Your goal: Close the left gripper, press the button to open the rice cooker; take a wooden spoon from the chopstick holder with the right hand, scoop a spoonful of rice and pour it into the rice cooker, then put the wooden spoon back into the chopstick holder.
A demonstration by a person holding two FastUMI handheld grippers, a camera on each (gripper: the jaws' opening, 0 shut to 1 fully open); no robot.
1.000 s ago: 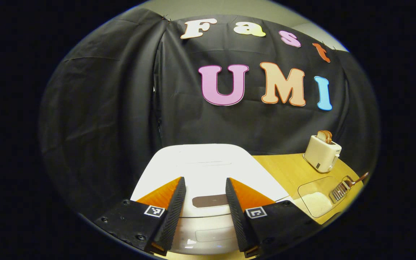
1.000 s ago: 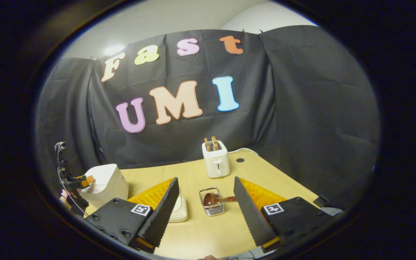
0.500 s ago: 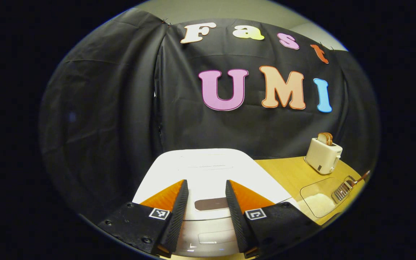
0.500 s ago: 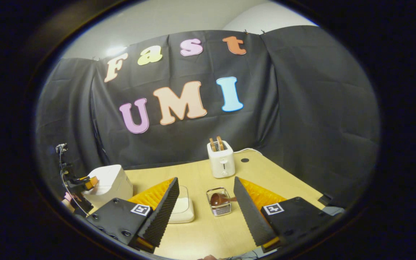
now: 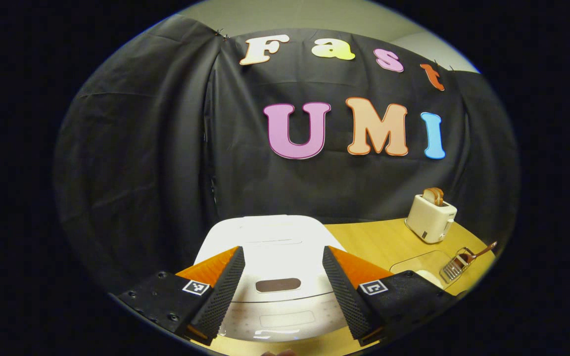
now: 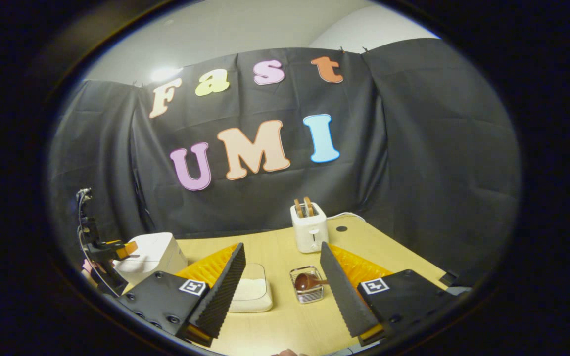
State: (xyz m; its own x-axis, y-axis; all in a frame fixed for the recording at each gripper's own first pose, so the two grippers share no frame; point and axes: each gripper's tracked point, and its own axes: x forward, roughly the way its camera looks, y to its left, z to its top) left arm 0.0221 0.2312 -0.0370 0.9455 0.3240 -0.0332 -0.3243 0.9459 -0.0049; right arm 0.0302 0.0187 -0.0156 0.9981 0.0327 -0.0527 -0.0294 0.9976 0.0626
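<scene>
On the pale wooden desk (image 6: 285, 321) the white rice cooker (image 5: 275, 247) sits under the gaping left gripper (image 5: 280, 284), while the light, stiff brown wooden spoon (image 6: 307, 282), best pinched by its handle, rests in the wire chopstick holder (image 6: 307, 292) before the gaping right gripper (image 6: 282, 277).

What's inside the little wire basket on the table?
A wooden spoon sits in the wire chopstick holder, bowl end showing and its handle poking out over the rim. The right gripper's finger covers the handle's far end, and the holder's bottom is hidden.
</scene>
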